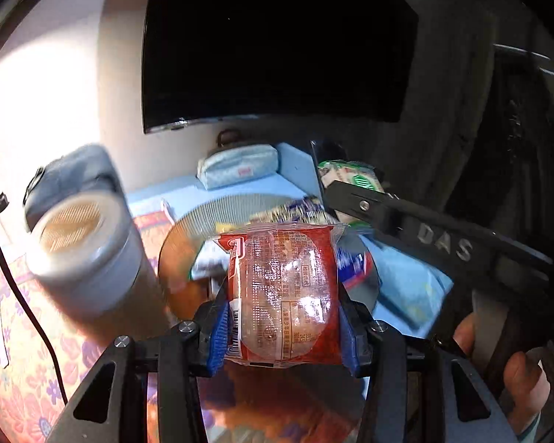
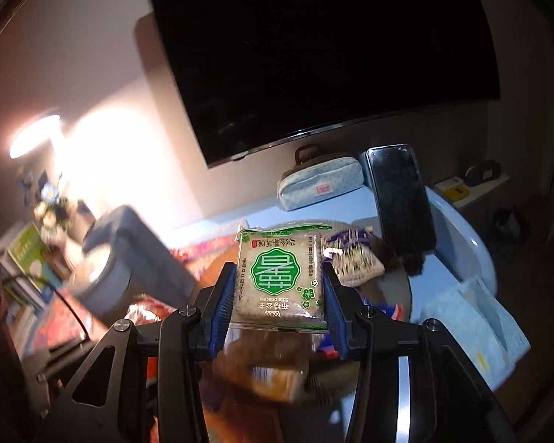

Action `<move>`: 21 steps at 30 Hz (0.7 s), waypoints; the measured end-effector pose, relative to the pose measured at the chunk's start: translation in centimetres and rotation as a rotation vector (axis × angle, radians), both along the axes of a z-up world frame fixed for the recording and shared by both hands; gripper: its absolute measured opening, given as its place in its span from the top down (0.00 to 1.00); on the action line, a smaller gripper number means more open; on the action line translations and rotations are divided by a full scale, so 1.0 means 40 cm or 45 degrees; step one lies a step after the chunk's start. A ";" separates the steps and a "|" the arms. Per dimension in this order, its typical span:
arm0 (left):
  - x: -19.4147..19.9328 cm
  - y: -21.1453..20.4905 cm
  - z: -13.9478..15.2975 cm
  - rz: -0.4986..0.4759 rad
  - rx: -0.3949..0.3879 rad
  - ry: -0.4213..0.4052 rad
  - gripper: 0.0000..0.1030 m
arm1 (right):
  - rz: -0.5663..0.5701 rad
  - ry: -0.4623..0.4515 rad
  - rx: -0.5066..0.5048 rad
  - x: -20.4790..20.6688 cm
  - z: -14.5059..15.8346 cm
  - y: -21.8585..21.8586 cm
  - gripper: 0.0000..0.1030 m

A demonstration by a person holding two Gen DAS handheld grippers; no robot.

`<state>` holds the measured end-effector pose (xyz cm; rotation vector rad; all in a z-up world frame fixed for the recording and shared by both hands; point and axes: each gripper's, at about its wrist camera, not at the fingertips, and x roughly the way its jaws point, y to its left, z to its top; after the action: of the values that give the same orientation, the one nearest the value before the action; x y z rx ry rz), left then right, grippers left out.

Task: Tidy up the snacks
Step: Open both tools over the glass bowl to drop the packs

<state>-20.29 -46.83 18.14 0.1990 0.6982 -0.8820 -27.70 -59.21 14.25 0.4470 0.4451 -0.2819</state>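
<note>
My left gripper (image 1: 281, 326) is shut on a red snack packet (image 1: 282, 295) with a round cake inside, held above a wooden tray (image 1: 173, 258). My right gripper (image 2: 279, 304) is shut on a green-and-white snack packet (image 2: 280, 277), held above the same tray (image 2: 395, 284). The right gripper's black arm (image 1: 424, 232) and its green packet (image 1: 354, 177) show at the right of the left wrist view. A purple-patterned snack packet (image 2: 352, 258) and a blue-red packet (image 1: 354, 264) lie in the tray.
A grey lidded canister (image 1: 85, 251) stands left on a floral cloth (image 1: 14, 350). A light blue pouch (image 2: 319, 182) and a dark phone (image 2: 400, 199) stand behind the tray. A black TV (image 1: 277, 44) hangs above. A tissue pack (image 2: 472, 317) lies right.
</note>
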 end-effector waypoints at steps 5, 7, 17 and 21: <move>0.025 -0.085 0.008 0.078 0.035 -0.061 0.55 | 0.028 0.031 0.118 0.080 -0.007 -0.094 0.59; 0.039 -0.110 0.003 0.119 0.049 -0.118 0.55 | 0.037 0.039 0.140 0.111 -0.014 -0.114 0.58; 0.087 -0.100 -0.006 0.065 -0.073 -0.057 0.31 | 0.041 0.072 0.171 0.126 -0.035 -0.155 0.44; 0.088 -0.086 -0.003 0.014 -0.093 -0.079 0.31 | 0.039 0.062 0.196 0.103 -0.035 -0.162 0.44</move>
<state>-16.79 -50.29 18.01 0.1562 0.6080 -0.8859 -23.56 -65.69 12.86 0.5838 0.5229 -0.2300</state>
